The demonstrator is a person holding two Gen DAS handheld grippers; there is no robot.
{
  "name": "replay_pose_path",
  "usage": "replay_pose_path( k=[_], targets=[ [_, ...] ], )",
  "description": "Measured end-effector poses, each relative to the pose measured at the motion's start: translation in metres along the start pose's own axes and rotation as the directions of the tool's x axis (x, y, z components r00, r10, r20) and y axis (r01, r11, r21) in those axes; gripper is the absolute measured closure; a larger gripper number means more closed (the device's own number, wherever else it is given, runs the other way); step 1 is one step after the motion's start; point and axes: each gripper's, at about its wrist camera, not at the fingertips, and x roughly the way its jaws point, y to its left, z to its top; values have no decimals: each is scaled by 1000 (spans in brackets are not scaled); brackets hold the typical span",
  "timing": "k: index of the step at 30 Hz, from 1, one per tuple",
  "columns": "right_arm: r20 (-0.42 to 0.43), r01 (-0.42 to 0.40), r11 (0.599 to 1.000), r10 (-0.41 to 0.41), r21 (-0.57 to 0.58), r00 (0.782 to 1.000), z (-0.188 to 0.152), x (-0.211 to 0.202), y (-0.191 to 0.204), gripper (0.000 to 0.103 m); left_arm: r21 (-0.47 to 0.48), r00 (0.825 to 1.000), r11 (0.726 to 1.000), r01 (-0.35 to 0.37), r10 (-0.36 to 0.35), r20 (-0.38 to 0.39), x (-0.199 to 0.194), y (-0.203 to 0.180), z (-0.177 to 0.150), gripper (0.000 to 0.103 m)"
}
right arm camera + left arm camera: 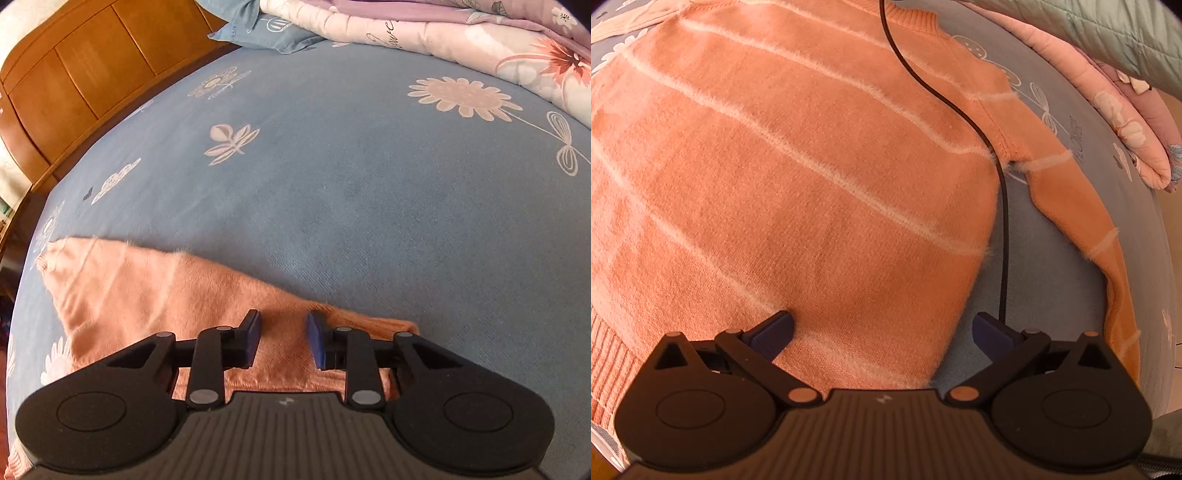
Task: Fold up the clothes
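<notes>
Orange sweater [783, 177] flat on blue bedsheet [351, 184], fills left-wrist frame; sleeve [155, 291] lower left in right-wrist view.
Soft, light knit, prob. stretchy: grab hem/sleeve end. Left gripper [882, 332] spread wide, empty; right gripper [283, 341] part-open over sleeve, not pinching.

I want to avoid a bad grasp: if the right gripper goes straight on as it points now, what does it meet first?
Probably the orange sleeve, which lies between its open fingers, then the blue bedsheet under it.
</notes>
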Motion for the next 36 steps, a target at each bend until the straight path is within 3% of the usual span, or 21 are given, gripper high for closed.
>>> replay_pose_path(
  k=[3,6,9,14,15,16,19,21,22,25,30,33,36],
  targets=[
    [-23,-41,999,40,-8,999,3,-18,0,70,-3,1000,1000,-1,1,-3,-5,3,-4,1],
    [-36,-129,991,128,-33,991,-4,-60,-10,88,0,1000,1000,-3,3,4,-10,5,-11,1],
    [-60,-165,985,162,-47,985,-20,-89,-24,88,12,1000,1000,-9,8,15,-14,6,-19,1],
    [-141,-200,978,208,63,968,-52,-89,-65,85,37,1000,999,-28,27,5,-20,9,-28,1],
    [-158,-182,980,193,83,968,-59,-84,-76,88,38,1000,999,-29,29,3,-21,10,-29,1],
    [-161,-159,983,173,95,972,-65,-81,-88,103,39,1000,999,-29,29,3,-23,11,-31,1],
    [-97,-207,949,235,238,967,-75,-88,-125,103,35,1000,999,-23,22,11,-29,16,-37,1],
    [-57,-206,954,224,217,973,-76,-104,-126,99,34,1000,999,-21,21,12,-33,21,-43,1],
    [-55,-202,959,217,201,975,-77,-112,-124,92,36,1000,999,-22,22,10,-35,23,-45,1],
    [-64,-236,960,248,148,967,-84,-133,-115,89,37,1000,999,-28,28,4,-40,26,-50,1],
    [-89,-167,974,182,152,979,-100,-134,-129,88,44,999,998,-38,38,0,-49,32,-57,1],
    [-86,-100,982,115,158,990,-103,-123,-140,102,54,999,997,-45,46,-3,-58,37,-64,1],
    [-78,31,995,-23,96,997,-101,-129,-134,102,44,999,998,-43,43,-3,-66,43,-70,1]
  ],
)
